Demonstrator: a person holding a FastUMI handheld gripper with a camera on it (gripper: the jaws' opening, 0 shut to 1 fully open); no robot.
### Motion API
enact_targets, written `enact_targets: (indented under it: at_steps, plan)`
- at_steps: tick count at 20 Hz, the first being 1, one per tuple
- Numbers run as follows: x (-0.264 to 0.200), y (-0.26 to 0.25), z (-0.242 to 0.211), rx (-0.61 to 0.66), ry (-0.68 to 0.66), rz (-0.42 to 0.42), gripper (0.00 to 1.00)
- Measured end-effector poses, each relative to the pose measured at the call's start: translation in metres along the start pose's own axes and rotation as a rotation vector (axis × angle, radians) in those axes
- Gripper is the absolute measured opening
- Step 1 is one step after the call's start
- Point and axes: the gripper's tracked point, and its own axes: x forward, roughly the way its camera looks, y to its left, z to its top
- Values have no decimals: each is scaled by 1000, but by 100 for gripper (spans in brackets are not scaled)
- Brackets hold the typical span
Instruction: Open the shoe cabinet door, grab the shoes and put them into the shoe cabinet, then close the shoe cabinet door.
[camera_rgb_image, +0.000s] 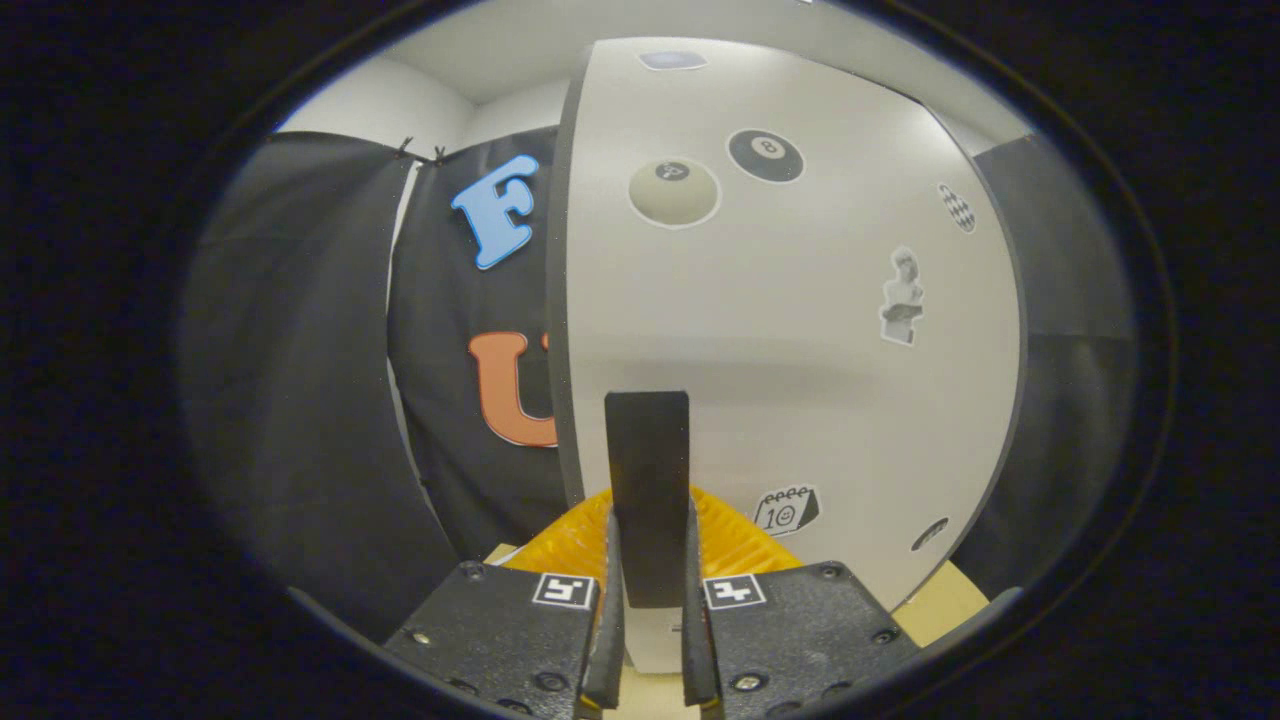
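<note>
We look forward along the tongs (648, 570), whose two fingers (610, 620) stand close together and press from either side on a flat dark handle (647, 490) that rises upright between them toward twelve o'clock. The handle sits on the shoe cabinet door (780, 330), a pale, smooth panel just ahead of the fingers. The door carries several stickers: a pale ball (674, 192) at about twelve o'clock from the handle, a black eight ball (766, 155) at one o'clock from it, a small bust figure (902, 297) at two o'clock, and a little calendar drawing (787, 510) at three o'clock, just beside the handle's lower part. Behind the handle's base, on both sides of the fingers, we see a ribbed yellow-orange thing (565, 545); we cannot tell what it is. A light wooden tabletop (940, 605) shows at four o'clock, under the door's lower corner. Black cloth (300, 400) hangs at nine o'clock, beside the door's edge.
</note>
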Motion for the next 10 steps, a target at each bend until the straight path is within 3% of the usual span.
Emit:
enact_targets:
  at_steps: [10]
  plan:
    - [-116,-33,-13,-45,-13,181,23]
